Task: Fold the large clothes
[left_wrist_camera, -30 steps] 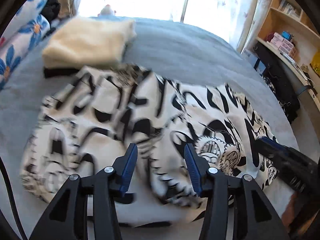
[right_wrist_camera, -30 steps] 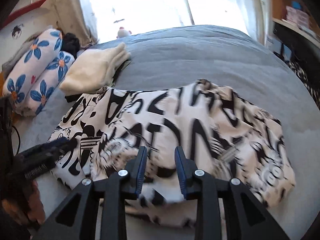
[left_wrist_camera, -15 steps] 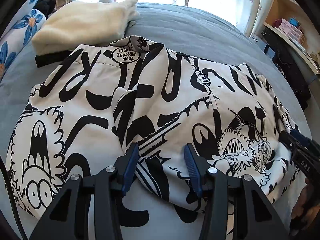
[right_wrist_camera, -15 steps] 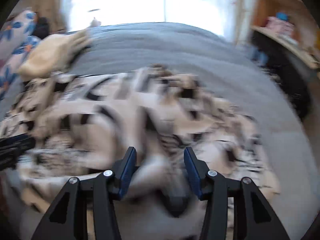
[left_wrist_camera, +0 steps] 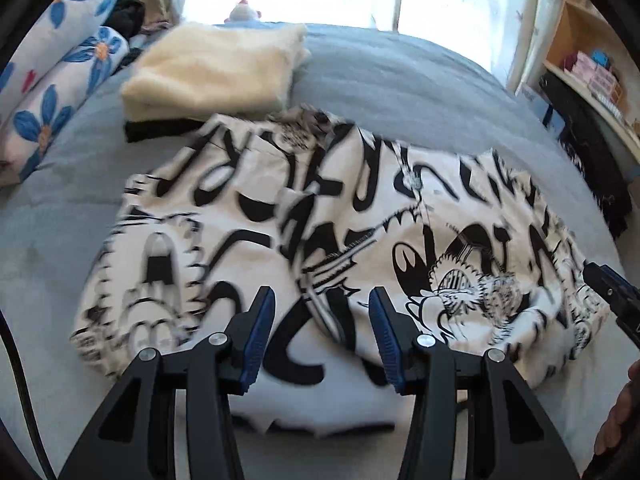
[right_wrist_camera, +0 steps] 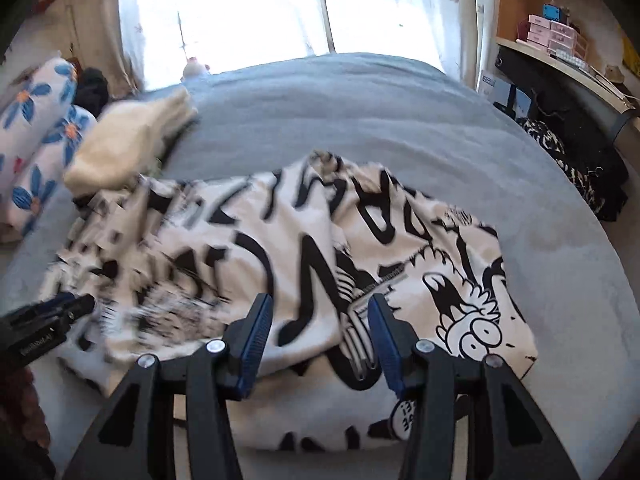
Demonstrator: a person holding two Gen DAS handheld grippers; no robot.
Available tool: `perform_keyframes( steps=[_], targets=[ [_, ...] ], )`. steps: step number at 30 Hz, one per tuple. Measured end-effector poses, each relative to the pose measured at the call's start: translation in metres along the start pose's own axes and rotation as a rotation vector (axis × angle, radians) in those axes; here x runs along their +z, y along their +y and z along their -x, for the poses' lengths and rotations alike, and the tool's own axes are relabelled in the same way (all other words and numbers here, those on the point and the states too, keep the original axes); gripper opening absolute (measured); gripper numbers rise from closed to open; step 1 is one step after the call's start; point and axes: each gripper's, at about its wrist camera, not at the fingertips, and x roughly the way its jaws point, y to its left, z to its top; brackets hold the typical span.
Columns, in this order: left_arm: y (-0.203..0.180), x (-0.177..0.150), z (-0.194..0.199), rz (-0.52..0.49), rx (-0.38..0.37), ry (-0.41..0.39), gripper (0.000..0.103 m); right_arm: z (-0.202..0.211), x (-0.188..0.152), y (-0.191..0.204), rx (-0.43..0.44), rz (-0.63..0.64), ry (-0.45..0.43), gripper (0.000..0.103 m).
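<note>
A large white garment with black cartoon print point(left_wrist_camera: 320, 232) lies folded in a loose heap on the grey bed point(left_wrist_camera: 400, 80); it also shows in the right wrist view point(right_wrist_camera: 300, 264). My left gripper point(left_wrist_camera: 322, 320) is open and empty, just above the garment's near edge. My right gripper point(right_wrist_camera: 320, 320) is open and empty over the garment's near right part. The right gripper's tip shows at the right edge of the left wrist view point(left_wrist_camera: 612, 292). The left gripper's tip shows at the left edge of the right wrist view point(right_wrist_camera: 48, 316).
A folded cream garment point(left_wrist_camera: 216, 68) lies on a black one at the back left of the bed. Blue-flowered pillows point(left_wrist_camera: 52, 80) lie at the left. Shelves with boxes point(right_wrist_camera: 556, 36) and dark clothes point(right_wrist_camera: 576, 152) stand at the right. A bright curtained window point(right_wrist_camera: 260, 12) is behind.
Both grippers have drawn back a little from the garment and stay open. The right gripper opened wider than a second ago. The garment has settled into a flatter folded heap.
</note>
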Motion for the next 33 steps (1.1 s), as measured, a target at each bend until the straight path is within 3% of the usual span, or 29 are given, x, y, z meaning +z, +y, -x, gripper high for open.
perform_keyframes(
  steps=[4,8,12,19,22,25,28,33],
  targets=[
    [0.011,0.000,0.045,0.022,0.021,-0.038,0.049,0.045,0.012,0.008,0.040,-0.002,-0.064,0.051],
    [0.022,-0.004,0.091,0.054,0.031,-0.082,0.061,0.089,0.018,0.016,0.071,0.007,-0.104,0.051],
    [0.030,-0.012,0.134,0.081,0.008,-0.113,0.062,0.132,0.017,0.022,0.118,0.021,-0.128,0.051],
    [0.034,-0.034,0.179,0.063,-0.008,-0.152,0.068,0.203,0.003,0.033,0.127,0.118,-0.202,0.051],
    [0.035,-0.044,0.182,0.053,-0.018,-0.144,0.069,0.217,-0.005,0.038,0.134,0.157,-0.216,0.056],
    [0.037,-0.055,0.173,0.047,-0.008,-0.116,0.069,0.214,-0.018,0.047,0.057,0.206,-0.246,0.067],
    [0.041,-0.065,0.156,0.064,-0.024,-0.066,0.069,0.195,-0.032,0.054,0.018,0.228,-0.238,0.067],
    [0.054,-0.081,0.120,0.125,-0.069,0.000,0.069,0.157,-0.057,0.059,0.037,0.170,-0.251,0.067]
  ],
)
